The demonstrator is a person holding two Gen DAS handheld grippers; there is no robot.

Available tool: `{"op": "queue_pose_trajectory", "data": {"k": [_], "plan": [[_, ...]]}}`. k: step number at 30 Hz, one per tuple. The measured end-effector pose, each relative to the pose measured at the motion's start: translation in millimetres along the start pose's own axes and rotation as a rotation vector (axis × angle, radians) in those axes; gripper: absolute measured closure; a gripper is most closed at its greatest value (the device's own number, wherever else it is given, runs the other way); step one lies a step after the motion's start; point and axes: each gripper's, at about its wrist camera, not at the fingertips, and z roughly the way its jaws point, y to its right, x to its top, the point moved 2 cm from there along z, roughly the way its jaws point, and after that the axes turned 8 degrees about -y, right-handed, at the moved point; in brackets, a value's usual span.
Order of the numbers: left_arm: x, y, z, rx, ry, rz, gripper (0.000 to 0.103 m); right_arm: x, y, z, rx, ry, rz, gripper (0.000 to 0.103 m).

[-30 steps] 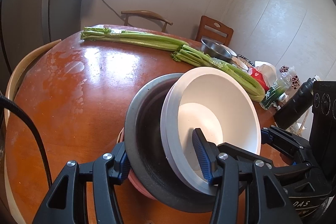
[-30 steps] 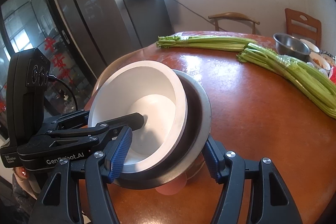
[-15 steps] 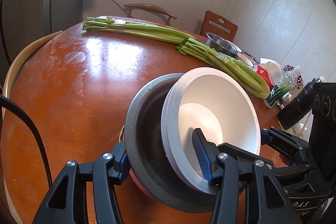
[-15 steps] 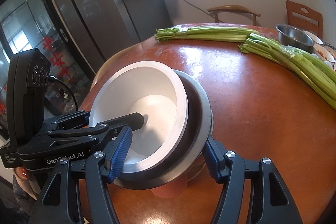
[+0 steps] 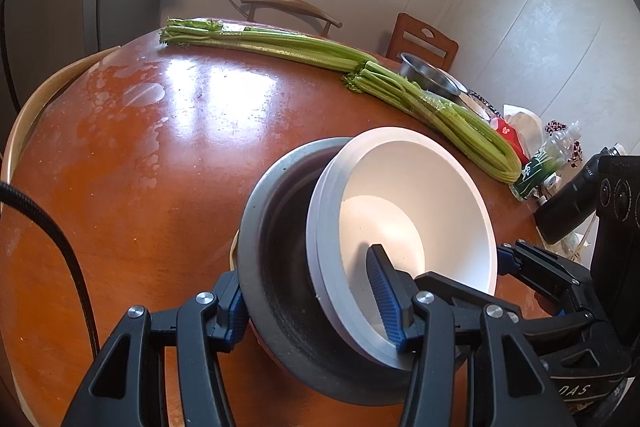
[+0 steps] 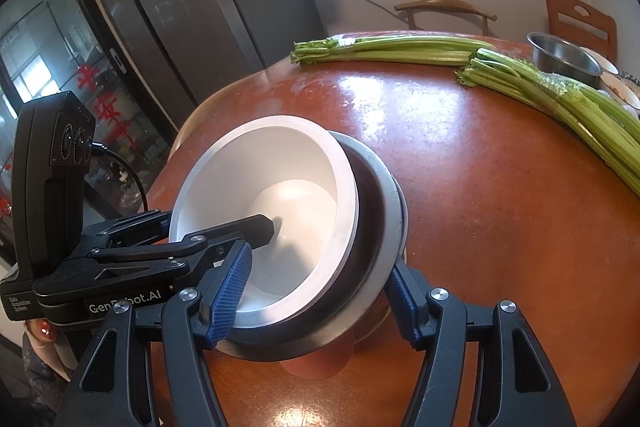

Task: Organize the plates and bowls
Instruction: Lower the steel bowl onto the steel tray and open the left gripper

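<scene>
A white bowl (image 5: 416, 203) sits nested and tilted in a grey metal plate (image 5: 280, 259), over a pink dish (image 6: 320, 363) that barely shows beneath. The stack is held just above the brown round table (image 5: 140, 147). My left gripper (image 5: 308, 299) is shut on the stack, one pad inside the white bowl, one outside the grey rim. My right gripper (image 6: 316, 287) is shut on the same stack from the opposite side, one pad inside the white bowl (image 6: 276, 195), one outside the grey plate (image 6: 380, 227).
Two celery bundles (image 5: 300, 47) (image 5: 440, 111) lie across the far table. A steel bowl (image 5: 432, 75), a dish, a bottle (image 5: 548, 163) and packets crowd the far right edge. Chairs stand behind the table and at its left edge. A fridge (image 6: 180, 7) stands to the left.
Both grippers keep the same hold on the stack. The view has shifted slightly, with the table and celery sliding lower and nearer in the frames.
</scene>
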Motion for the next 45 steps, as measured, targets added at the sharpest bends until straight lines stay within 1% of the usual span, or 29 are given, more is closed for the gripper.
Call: {"op": "queue_pose_trajectory", "data": {"k": [12, 17, 22, 24, 27, 32, 37, 41, 45], "plan": [[0, -3, 4, 0.003, -0.005, 0.000, 0.050, -2, 1, 4, 0.000, -0.005, 0.002, 0.036], [0, -3, 6, 0.022, -0.005, 0.006, 0.050, -2, 0, 6, -0.017, -0.002, -0.007, 0.036], [-1, -3, 6, 0.022, -0.004, 0.010, 0.050, -3, 1, 6, -0.023, 0.001, -0.011, 0.036], [-1, -3, 5, 0.028, 0.000, 0.009, 0.050, -3, 1, 6, -0.024, 0.002, -0.013, 0.036], [-1, -4, 1, 0.059, 0.026, 0.016, 0.049, -3, 1, 7, -0.043, 0.001, -0.024, 0.036], [-1, -7, 4, 0.055, 0.009, 0.005, 0.049, -3, 0, 7, -0.062, 0.001, -0.037, 0.036], [-1, -5, 7, 0.071, -0.001, 0.013, 0.049, -4, 2, 7, -0.101, 0.001, -0.043, 0.036], [-1, -2, 9, 0.085, -0.006, 0.025, 0.049, -5, 3, 6, -0.100, 0.000, -0.042, 0.036], [-2, 1, 16, 0.091, -0.026, 0.035, 0.049, -6, 3, 7, -0.126, 0.004, -0.047, 0.036]]}}
